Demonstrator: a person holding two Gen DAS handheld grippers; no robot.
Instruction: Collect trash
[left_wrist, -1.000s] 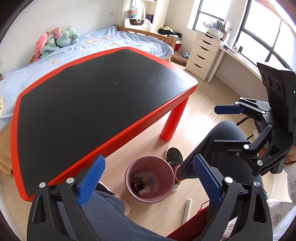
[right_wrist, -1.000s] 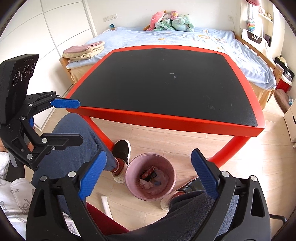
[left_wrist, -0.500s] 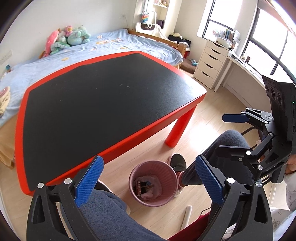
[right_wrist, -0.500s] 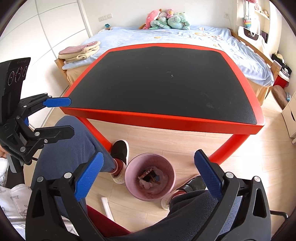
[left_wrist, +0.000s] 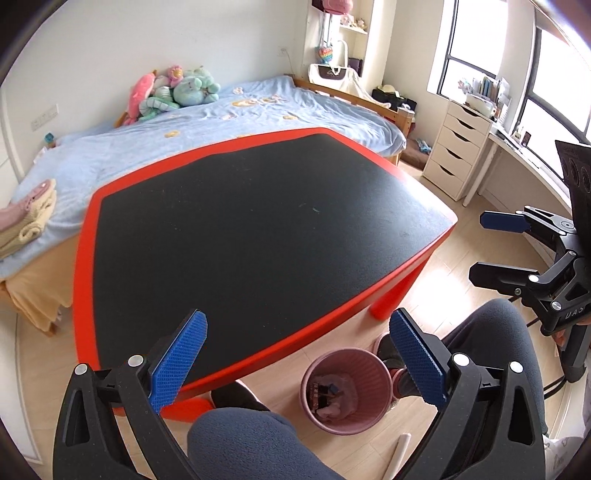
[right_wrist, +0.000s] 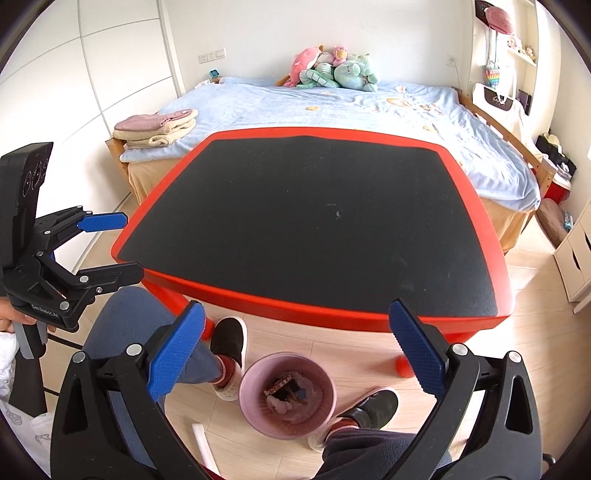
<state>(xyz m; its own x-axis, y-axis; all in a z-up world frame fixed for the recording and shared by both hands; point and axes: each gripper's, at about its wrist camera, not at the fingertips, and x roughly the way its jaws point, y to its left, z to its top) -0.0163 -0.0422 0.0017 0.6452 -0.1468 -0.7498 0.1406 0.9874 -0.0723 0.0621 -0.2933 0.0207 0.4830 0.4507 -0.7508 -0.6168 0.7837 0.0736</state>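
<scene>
Both of our grippers, left gripper and right gripper, hang with jaws wide and empty above the pink bin, which already holds trash. Beyond the bin, the tabletop shows nothing left; collecting looks finished.

- Table: red rim and legs, black matte top.
- Waste bin: dusty pink, ribbed.
- Gripper pads: bright blue, fine cross-hatch; frames black.
- Bedspread: pale blue with small orange motifs.
- Plush toys: pink and mint green.
- Drawer unit: cream white.
- Floor: light wood planks.
</scene>
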